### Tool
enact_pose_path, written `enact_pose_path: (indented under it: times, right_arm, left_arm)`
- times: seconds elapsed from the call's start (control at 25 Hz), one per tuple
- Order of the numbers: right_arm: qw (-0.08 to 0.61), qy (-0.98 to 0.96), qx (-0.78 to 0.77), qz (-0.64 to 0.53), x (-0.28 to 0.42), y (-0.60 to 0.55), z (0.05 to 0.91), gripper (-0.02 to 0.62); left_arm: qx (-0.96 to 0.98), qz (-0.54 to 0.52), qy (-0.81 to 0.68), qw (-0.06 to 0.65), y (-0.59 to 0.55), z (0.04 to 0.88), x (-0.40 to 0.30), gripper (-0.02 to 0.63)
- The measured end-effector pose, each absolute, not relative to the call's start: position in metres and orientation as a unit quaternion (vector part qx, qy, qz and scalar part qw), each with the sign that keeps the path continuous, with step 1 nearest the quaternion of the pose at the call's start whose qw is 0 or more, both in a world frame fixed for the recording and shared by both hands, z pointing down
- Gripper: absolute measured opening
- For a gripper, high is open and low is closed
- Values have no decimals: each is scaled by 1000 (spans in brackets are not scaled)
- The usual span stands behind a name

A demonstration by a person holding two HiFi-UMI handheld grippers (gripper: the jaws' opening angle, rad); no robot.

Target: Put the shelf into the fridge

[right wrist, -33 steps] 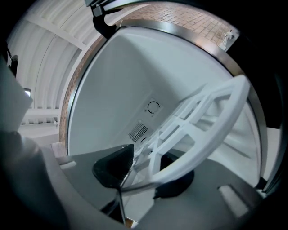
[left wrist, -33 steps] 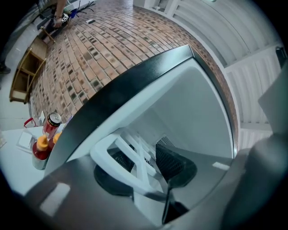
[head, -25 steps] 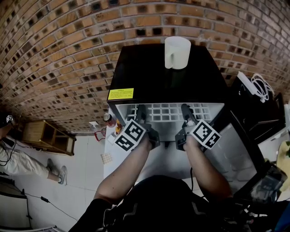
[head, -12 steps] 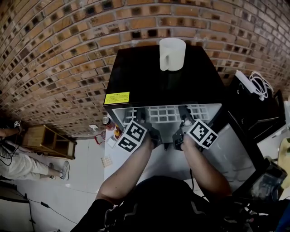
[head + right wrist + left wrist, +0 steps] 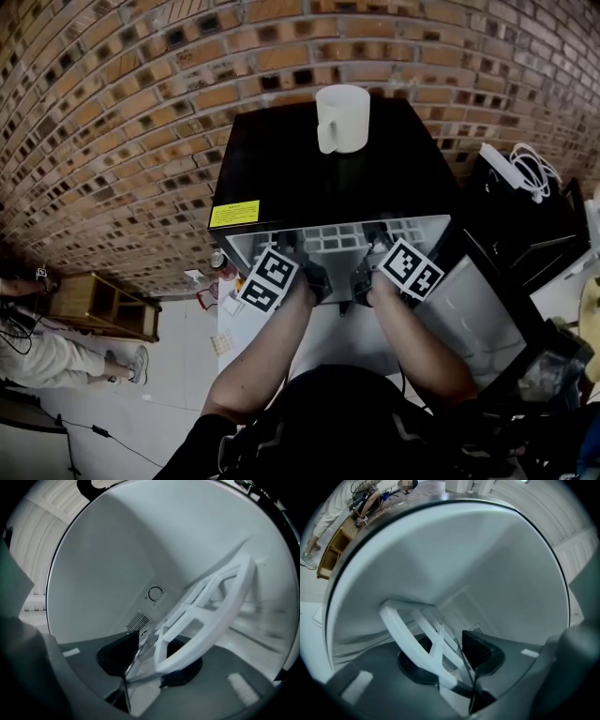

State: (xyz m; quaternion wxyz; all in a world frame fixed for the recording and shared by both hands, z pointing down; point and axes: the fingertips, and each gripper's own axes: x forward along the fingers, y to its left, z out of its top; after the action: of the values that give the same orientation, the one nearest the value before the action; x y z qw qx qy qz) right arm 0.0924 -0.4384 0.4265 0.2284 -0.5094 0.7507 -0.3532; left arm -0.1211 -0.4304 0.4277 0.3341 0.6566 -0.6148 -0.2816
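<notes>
Seen from the head, the black-topped fridge [image 5: 281, 178] stands against a brick wall [image 5: 112, 112], with a white mug [image 5: 342, 117] on its top at 12 o'clock and a yellow label [image 5: 234, 214] at its 9 o'clock front corner. The white grid shelf [image 5: 349, 236] lies level in the open mouth of the fridge. The left tongs [image 5: 294, 247] meet its front edge at 7 o'clock and the right tongs [image 5: 376, 242] at 5 o'clock. In the left gripper view, the left tongs [image 5: 447, 660] are clenched on the rim of the shelf [image 5: 408, 634], which runs off toward 10 o'clock inside the white cavity of the fridge [image 5: 464, 564]. In the right gripper view, the right tongs [image 5: 152, 662] grasp the shelf [image 5: 213, 616] rim, the grid stretching toward 2 o'clock. A round dial [image 5: 155, 593] and a vent [image 5: 138, 620] sit on the back wall of the fridge [image 5: 108, 559].
</notes>
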Motion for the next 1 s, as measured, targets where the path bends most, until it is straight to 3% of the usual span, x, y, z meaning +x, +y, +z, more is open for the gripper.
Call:
enact_pose_path:
  times: [0.68,1.0]
  right_arm:
    - [233,750,-511,-350,90,-460,424,152]
    - [226,748,-508,-361,93,-458,428,156]
  left_arm:
    - [673,-277,-610,313,-452,424,-121,133]
    - [702,-223,-607,299,-442,426,-112,172]
